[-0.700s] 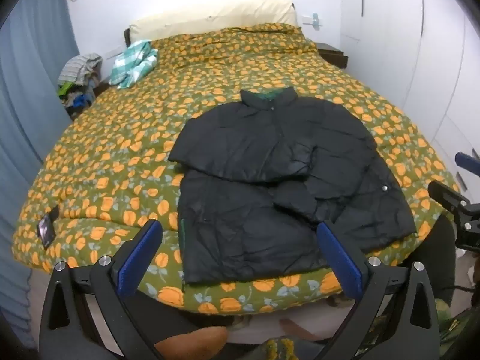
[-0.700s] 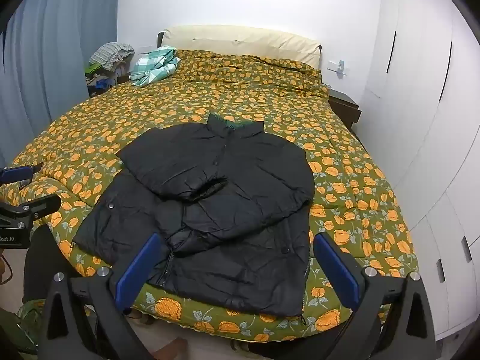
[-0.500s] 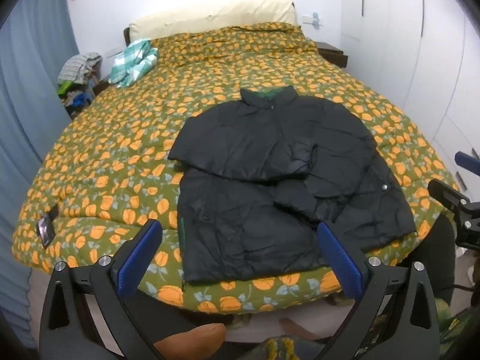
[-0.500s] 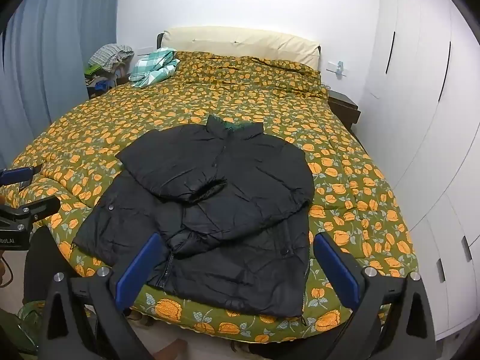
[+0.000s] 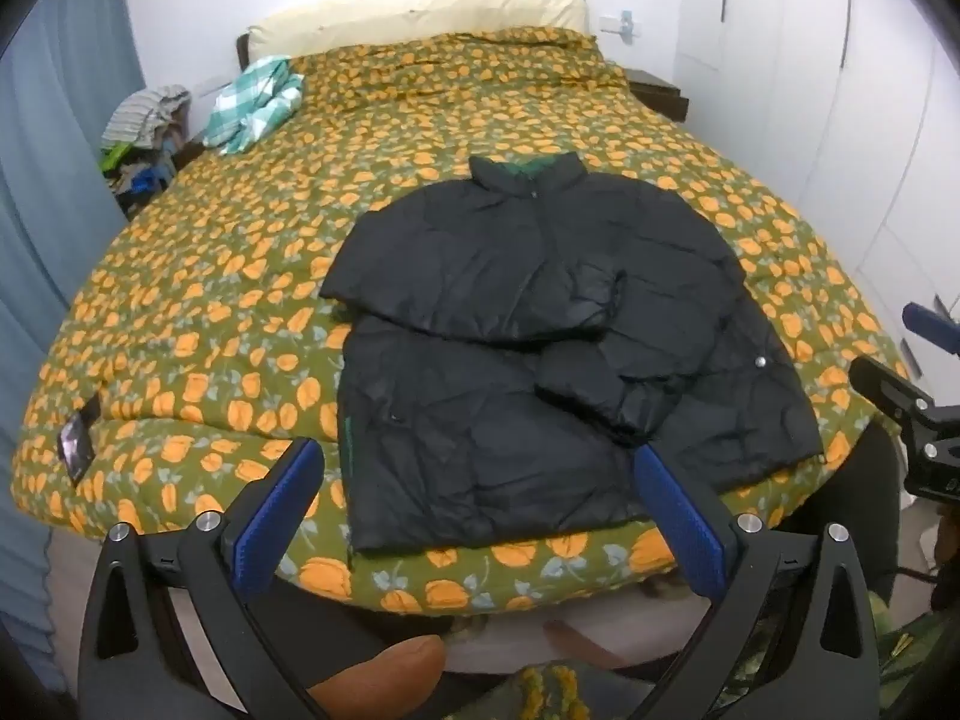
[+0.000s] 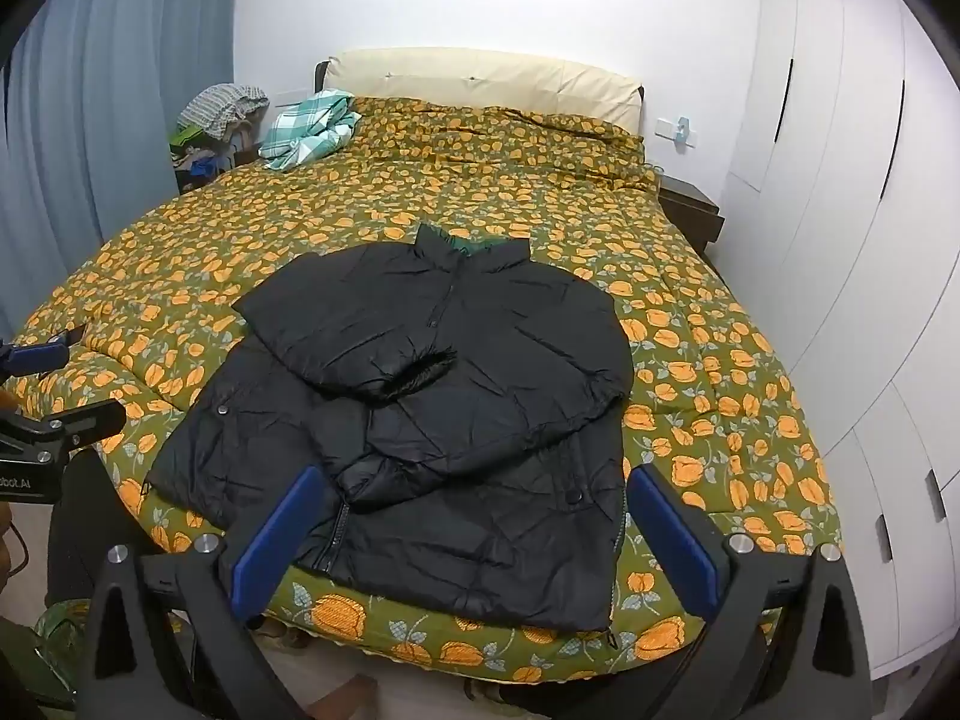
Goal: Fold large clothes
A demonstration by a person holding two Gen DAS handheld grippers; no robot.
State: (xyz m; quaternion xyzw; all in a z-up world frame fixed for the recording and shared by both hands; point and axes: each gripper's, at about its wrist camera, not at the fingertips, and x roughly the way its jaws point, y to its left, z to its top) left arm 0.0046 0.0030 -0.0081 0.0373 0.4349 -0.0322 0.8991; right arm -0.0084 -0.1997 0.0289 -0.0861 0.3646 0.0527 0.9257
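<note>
Both my tongs are spread wide with nothing in them, left gripper (image 5: 477, 510) and right gripper (image 6: 474, 531) hanging off the foot of the bed, and the puffy black quilted jacket (image 5: 540, 336) lies flat near that edge, both sleeves folded across its chest, collar toward the cream headboard (image 6: 480, 81). No containers here, just a crumpled teal checked cloth (image 5: 255, 102) up by the pillows, well clear. It's all on an olive quilt with orange flowers (image 5: 210, 276), white wardrobe doors (image 6: 840, 192) on the right and blue curtains (image 6: 102, 90) on the left.

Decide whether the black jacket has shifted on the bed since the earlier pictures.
No. In the left wrist view the black jacket lies where it did, its collar and hem on the same orange flowers of the bedspread.
</note>
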